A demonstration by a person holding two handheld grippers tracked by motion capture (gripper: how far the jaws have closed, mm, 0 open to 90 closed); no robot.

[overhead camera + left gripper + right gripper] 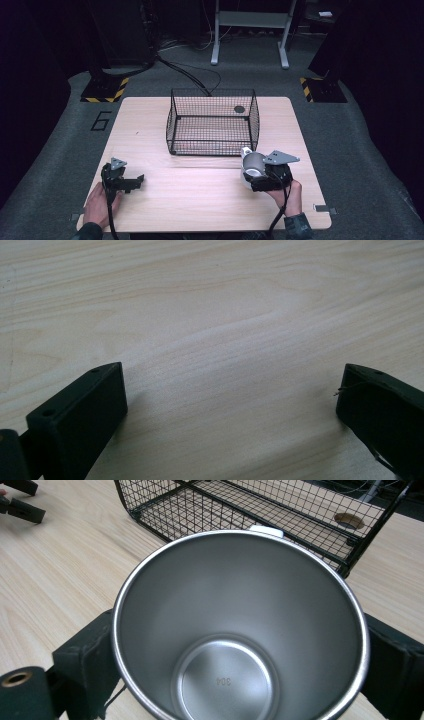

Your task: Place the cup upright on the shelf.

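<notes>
A steel cup (253, 164) with a white outside lies tilted in my right gripper (255, 176) at the front right of the wooden table (200, 200). In the right gripper view the cup's shiny inside (240, 605) sits between the two black jaws, and my right gripper (242, 647) is shut on it. Just beyond it stands a black wire basket (172, 120), whose near corner (165, 510) is close to the cup's rim. My left gripper (136, 182) rests at the front left, open. Its jaws are wide apart over bare wood (231, 377).
The basket holds nothing. A dark round hole (239, 108) in the tabletop shows through its far right mesh. Beyond the table are a grey floor, cables and a metal frame (250, 22). My left gripper (20, 502) appears far off in the right gripper view.
</notes>
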